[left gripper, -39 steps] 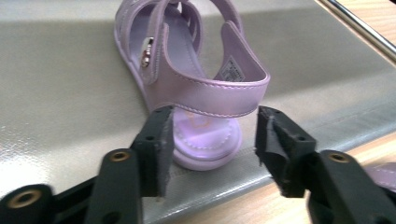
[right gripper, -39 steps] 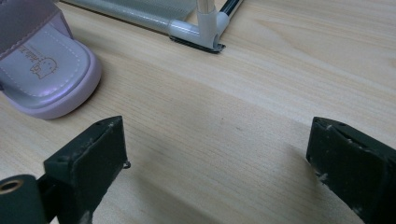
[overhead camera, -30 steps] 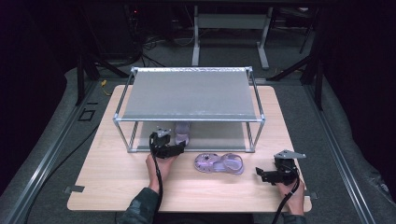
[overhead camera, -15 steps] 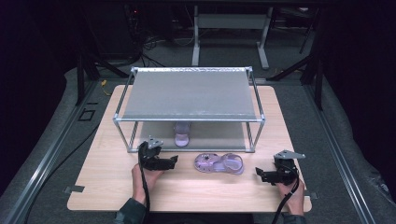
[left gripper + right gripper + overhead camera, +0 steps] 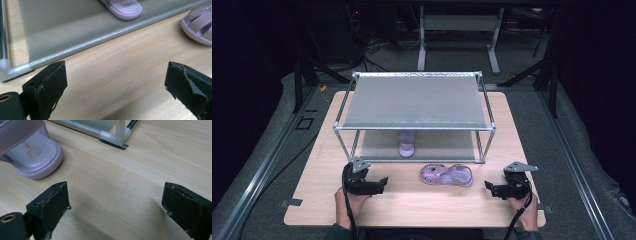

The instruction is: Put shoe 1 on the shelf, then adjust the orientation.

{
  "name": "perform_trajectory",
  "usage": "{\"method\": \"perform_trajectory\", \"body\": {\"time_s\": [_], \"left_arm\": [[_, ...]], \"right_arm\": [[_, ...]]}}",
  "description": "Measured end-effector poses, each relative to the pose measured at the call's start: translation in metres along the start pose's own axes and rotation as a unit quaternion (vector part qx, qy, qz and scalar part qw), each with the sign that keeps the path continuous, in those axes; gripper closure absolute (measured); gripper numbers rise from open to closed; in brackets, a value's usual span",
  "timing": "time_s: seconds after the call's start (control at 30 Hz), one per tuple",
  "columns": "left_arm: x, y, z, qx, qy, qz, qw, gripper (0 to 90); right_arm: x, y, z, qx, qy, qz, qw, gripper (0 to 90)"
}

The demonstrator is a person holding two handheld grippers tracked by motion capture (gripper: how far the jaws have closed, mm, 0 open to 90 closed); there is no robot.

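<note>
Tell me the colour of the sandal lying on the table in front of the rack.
Pale lilac-purple sandal, clearest in the right gripper view.

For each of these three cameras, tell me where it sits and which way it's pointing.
High view: above the person's side, looking forward and down on the table; both hands, left gripper, right gripper.
Left gripper view: rides that gripper, faces the rack's lower shelf; open jaws.
Right gripper view: rides that gripper, faces the rack's corner foot; open jaws.
Shared: the sandal on the table.

Pale lilac sandal (image 5: 447, 175) with white stitching; matching lilac sandal (image 5: 406, 143) on grey shelf (image 5: 412, 102), silver frame. Light wood-grain table (image 5: 412, 210). Black gripper pads (image 5: 51, 85), seemingly scuffed whitish.
</note>
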State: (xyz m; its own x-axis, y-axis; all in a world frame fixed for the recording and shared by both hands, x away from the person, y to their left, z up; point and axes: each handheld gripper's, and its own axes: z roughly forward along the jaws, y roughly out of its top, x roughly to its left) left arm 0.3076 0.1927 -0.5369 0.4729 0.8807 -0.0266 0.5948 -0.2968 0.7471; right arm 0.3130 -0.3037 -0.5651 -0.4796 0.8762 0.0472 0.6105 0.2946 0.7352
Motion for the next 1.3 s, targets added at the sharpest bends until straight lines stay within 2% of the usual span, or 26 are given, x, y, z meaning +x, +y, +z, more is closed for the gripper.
{"method": "perform_trajectory", "body": {"time_s": [0.03, 0.07, 0.1, 0.13, 0.17, 0.27, 0.47, 0.5, 0.57, 0.6, 0.63, 0.67, 0.73, 0.8, 0.83, 0.93, 1.0, 1.07, 1.13, 1.2, 1.27, 1.3], "left_arm": [[0.001, -0.002, -0.002, 0.002, 0.002, 0.003, 1.0, 3.7], [0.002, -0.004, -0.004, 0.003, 0.002, 0.004, 1.0, 3.6], [0.004, -0.005, -0.005, 0.004, 0.005, 0.005, 1.0, 3.4], [0.005, -0.007, -0.007, 0.003, 0.006, 0.006, 1.0, 3.2], [0.007, -0.009, -0.008, 0.003, 0.004, 0.005, 1.0, 3.3], [0.011, -0.015, -0.008, 0.008, 0.008, 0.009, 0.9999, 2.5], [0.014, -0.024, -0.006, 0.017, 0.008, 0.007, 0.9998, 2.3], [0.014, -0.024, -0.006, 0.017, 0.007, 0.007, 0.9998, 2.3], [0.014, -0.025, -0.006, 0.018, 0.005, 0.008, 0.9998, 2.4], [0.014, -0.025, -0.006, 0.016, 0.003, 0.006, 0.9998, 2.4], [0.013, -0.025, -0.006, 0.017, 0.005, 0.008, 0.9998, 2.5], [0.013, -0.025, -0.006, 0.017, 0.004, 0.009, 0.9998, 2.4], [0.012, -0.025, -0.006, 0.017, 0.003, 0.012, 0.9998, 2.4], [0.012, -0.026, -0.004, 0.018, 0.0, 0.012, 0.9998, 2.4], [0.013, -0.027, -0.003, 0.018, -0.004, 0.012, 0.9998, 2.3], [0.014, -0.03, -0.002, 0.022, -0.004, 0.012, 0.9997, 1.8], [0.014, -0.031, -0.001, 0.026, -0.003, 0.015, 0.9995, 1.3], [0.014, -0.031, -0.001, 0.025, -0.006, 0.016, 0.9995, 0.6], [0.014, -0.031, -0.001, 0.026, -0.003, 0.019, 0.9995, 0.2], [0.015, -0.032, 0.0, 0.029, -0.003, 0.021, 0.9994, 0.2], [0.015, -0.034, 0.0, 0.028, -0.002, 0.018, 0.9994, 0.2], [0.016, -0.035, 0.0, 0.027, -0.003, 0.015, 0.9995, 0.2]], "right_arm": [[0.0, 0.0, 0.0, -0.002, 0.006, -0.002, 1.0, 6.9], [0.0, 0.002, -0.006, 0.03, 0.018, -0.008, 0.9994, 6.9], [0.001, 0.002, -0.007, 0.022, 0.03, -0.005, 0.9993, 6.8], [0.004, 0.0, -0.004, -0.016, 0.044, 0.0, 0.9989, 6.8], [0.007, 0.001, -0.007, -0.012, 0.043, 0.001, 0.999, 6.7], [0.016, 0.005, -0.011, -0.03, 0.065, -0.008, 0.9974, 6.5], [0.033, 0.019, -0.023, -0.042, 0.071, -0.036, 0.9959, 6.4], [0.036, 0.021, -0.026, -0.042, 0.067, -0.039, 0.9961, 6.4], [0.041, 0.026, -0.029, -0.049, 0.076, -0.048, 0.9948, 6.4], [0.044, 0.028, -0.032, -0.039, 0.052, -0.055, 0.9964, 6.4], [0.046, 0.03, -0.031, -0.048, 0.073, -0.056, 0.9946, 6.4], [0.049, 0.033, -0.033, -0.04, 0.058, -0.061, 0.9956, 6.4], [0.054, 0.037, -0.032, -0.052, 0.086, -0.067, 0.9927, 6.4], [0.06, 0.042, -0.033, -0.051, 0.093, -0.078, 0.9913, 6.2], [0.065, 0.045, -0.034, -0.037, 0.07, -0.088, 0.993, 5.4], [0.077, 0.052, -0.031, -0.038, 0.096, -0.106, 0.989, 5.1], [0.084, 0.055, -0.029, -0.031, 0.105, -0.121, 0.9865, 5.5], [0.091, 0.059, -0.027, -0.014, 0.107, -0.137, 0.9847, 8.3], [0.096, 0.062, -0.022, -0.022, 0.122, -0.145, 0.9816, 15.3], [0.099, 0.066, -0.018, -0.013, 0.12, -0.148, 0.9816, 20.6], [0.101, 0.069, -0.012, -0.003, 0.129, -0.152, 0.9799, 26.7], [0.103, 0.07, -0.009, 0.007, 0.125, -0.158, 0.9796, 30.7]]}}
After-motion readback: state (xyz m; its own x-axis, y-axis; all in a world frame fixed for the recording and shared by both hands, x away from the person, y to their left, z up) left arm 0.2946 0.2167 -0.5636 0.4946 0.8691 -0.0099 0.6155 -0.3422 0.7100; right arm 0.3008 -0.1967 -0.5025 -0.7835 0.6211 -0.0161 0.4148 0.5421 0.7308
